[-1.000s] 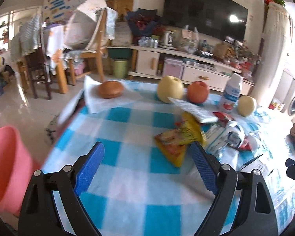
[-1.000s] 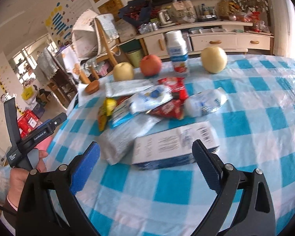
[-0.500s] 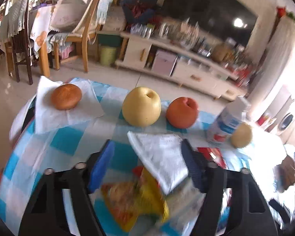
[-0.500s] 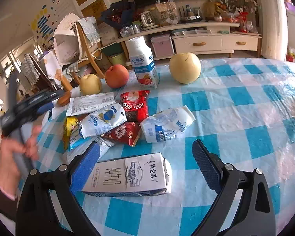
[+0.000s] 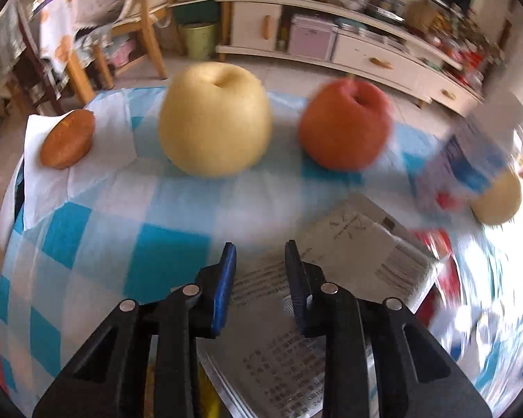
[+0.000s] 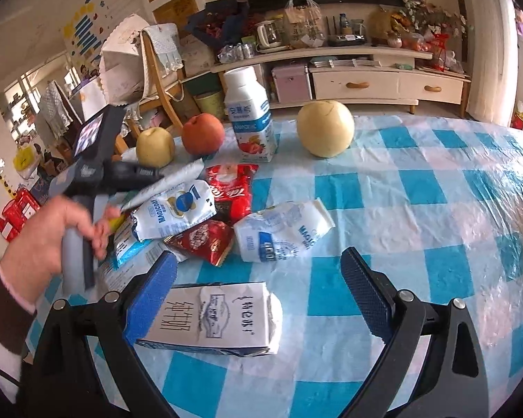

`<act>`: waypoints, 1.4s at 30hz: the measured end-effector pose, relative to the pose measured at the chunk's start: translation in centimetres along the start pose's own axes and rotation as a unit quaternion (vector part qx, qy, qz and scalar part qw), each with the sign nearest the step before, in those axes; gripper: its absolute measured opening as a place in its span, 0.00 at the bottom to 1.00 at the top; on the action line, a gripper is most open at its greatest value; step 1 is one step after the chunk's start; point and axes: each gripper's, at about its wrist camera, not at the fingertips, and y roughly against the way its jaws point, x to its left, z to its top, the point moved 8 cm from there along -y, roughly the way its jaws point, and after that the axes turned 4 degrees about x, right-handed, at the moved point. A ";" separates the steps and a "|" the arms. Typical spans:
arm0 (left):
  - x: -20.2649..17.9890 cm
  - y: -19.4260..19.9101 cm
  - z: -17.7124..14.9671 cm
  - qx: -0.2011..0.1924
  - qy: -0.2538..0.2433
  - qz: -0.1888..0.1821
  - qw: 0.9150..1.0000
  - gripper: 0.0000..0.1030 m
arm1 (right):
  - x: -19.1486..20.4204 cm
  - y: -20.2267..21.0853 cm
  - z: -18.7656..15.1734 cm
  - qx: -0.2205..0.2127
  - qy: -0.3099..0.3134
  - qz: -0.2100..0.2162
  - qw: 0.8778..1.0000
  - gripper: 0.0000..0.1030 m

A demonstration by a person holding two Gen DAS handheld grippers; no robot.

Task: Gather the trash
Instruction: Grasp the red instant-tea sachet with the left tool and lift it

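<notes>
My left gripper [image 5: 259, 261] is narrowed around the near end of a silver-white printed wrapper [image 5: 348, 261], pads a small gap apart. In the right wrist view the same gripper [image 6: 157, 176] grips that silver wrapper [image 6: 171, 181] at the pile's left. The pile holds white-blue MAGICOW bags [image 6: 172, 214] [image 6: 282, 231] and red snack packets [image 6: 230, 188] [image 6: 200, 240]. My right gripper [image 6: 258, 285] is open, its left pad beside a flattened milk carton [image 6: 212, 317].
On the blue-checked tablecloth [image 6: 418, 209] stand two yellow pears [image 6: 324, 132] [image 5: 214, 118], a red apple [image 5: 345, 125], a yogurt bottle [image 6: 249, 122] and a bun on a napkin [image 5: 68, 137]. A wooden chair [image 6: 157, 80] and cabinet [image 6: 366, 80] are behind.
My left gripper moved forward over the pile and narrowed from wide open onto the silver wrapper. My right gripper moved closer to the flattened carton and stayed open.
</notes>
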 end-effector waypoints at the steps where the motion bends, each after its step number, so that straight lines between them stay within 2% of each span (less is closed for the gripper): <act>1: -0.6 0.5 -1.0 -0.002 -0.012 -0.001 1.000 0.30 | -0.2 0.1 0.0 0.000 -0.003 0.000 1.000 0.92; 7: -2.9 3.3 -6.8 -0.001 -0.058 -0.022 0.998 0.28 | -1.8 0.7 0.3 -0.001 -0.021 -0.008 1.000 0.92; 11: -4.0 5.3 -10.2 0.009 -0.082 -0.053 0.995 0.26 | -3.3 0.4 -0.1 0.015 -0.042 -0.022 0.999 0.92; 12: -4.1 5.7 -10.4 0.012 -0.080 -0.063 0.995 0.26 | -3.6 0.2 -0.3 0.023 -0.051 -0.020 0.998 0.92; 14: -4.2 7.2 -9.7 -0.008 -0.074 -0.074 0.994 0.26 | -3.9 -0.2 -0.7 0.036 -0.062 -0.017 0.997 0.92; 16: -4.9 8.6 -8.0 -0.027 -0.069 -0.085 0.994 0.29 | -4.1 -0.6 -1.0 0.047 -0.064 -0.019 0.997 0.92; 19: -6.9 9.1 -5.5 -0.028 -0.057 -0.098 0.993 0.38 | -4.2 -1.4 -1.4 0.063 -0.071 -0.014 0.995 0.92; 22: -9.4 7.5 -3.7 -0.015 -0.061 -0.084 0.994 0.43 | -4.2 -1.7 -1.6 0.070 -0.072 -0.015 0.995 0.92; 24: -11.2 5.4 -2.8 0.015 -0.047 -0.091 0.995 0.44 | -4.2 -1.7 -1.7 0.071 -0.071 -0.013 0.995 0.92; 27: -13.2 3.0 -2.1 0.040 -0.050 -0.066 0.996 0.45 | -4.3 -2.1 -1.8 0.074 -0.072 -0.007 0.995 0.92; 28: -13.5 2.3 -1.8 0.044 -0.048 -0.044 0.997 0.48 | -4.3 -2.3 -1.8 0.075 -0.074 -0.004 0.994 0.92; 34: -14.7 1.2 -1.3 0.043 -0.062 0.019 0.997 0.55 | -3.8 -3.1 -1.4 0.072 -0.089 0.032 0.993 0.92; 37: -15.2 1.2 -1.1 0.038 -0.073 0.041 0.996 0.63 | -3.5 -3.8 -1.3 0.075 -0.091 0.042 0.992 0.92; 38: -15.5 1.2 -1.2 0.035 -0.080 0.047 0.995 0.72 | -3.5 -3.9 -1.3 0.075 -0.090 0.041 0.992 0.92; 39: -15.8 1.0 -1.3 0.039 -0.086 0.045 0.995 0.79 | -3.5 -4.1 -1.2 0.075 -0.090 0.040 0.992 0.92; 41: -16.2 0.1 -1.8 0.061 -0.100 0.033 0.993 0.79 | -3.5 -4.2 -1.0 0.074 -0.092 0.046 0.992 0.92; 42: -16.2 0.4 -1.7 0.049 -0.101 0.033 0.993 0.79 | -3.6 -4.3 -0.9 0.073 -0.092 0.047 0.992 0.92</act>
